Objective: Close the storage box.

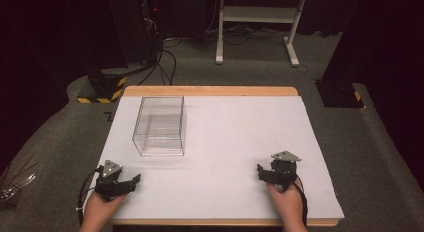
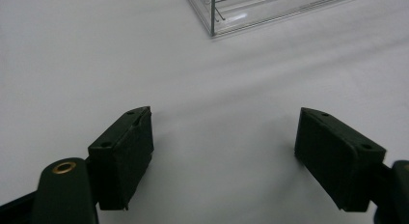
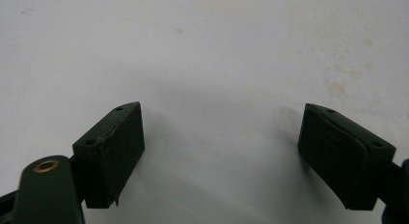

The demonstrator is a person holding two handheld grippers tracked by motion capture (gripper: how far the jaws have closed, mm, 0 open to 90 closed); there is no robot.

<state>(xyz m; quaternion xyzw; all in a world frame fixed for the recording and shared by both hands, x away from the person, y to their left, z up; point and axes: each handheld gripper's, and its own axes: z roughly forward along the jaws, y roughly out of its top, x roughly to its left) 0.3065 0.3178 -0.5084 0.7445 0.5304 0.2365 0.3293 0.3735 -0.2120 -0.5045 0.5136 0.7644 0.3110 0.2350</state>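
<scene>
A clear plastic box (image 1: 160, 126) stands upright on the white table sheet (image 1: 230, 137), left of centre; nothing is seen inside it. My left gripper (image 1: 131, 182) rests low at the near left of the sheet, jaws wide open with bare sheet between them (image 2: 224, 132). One corner of the box (image 2: 251, 11) appears ahead of it in the left gripper view. At the near right, my right gripper (image 1: 261, 172) sits on the sheet, also open, holding nothing (image 3: 222, 132). A hand holds each gripper from the bottom edge.
The sheet covers a wooden table whose edge (image 1: 210, 90) shows at the far side. Grey carpet surrounds it. A white desk frame (image 1: 257, 22), cables and a yellow-black striped base (image 1: 102, 89) stand on the floor beyond. Faint stains (image 3: 337, 84) mark the sheet.
</scene>
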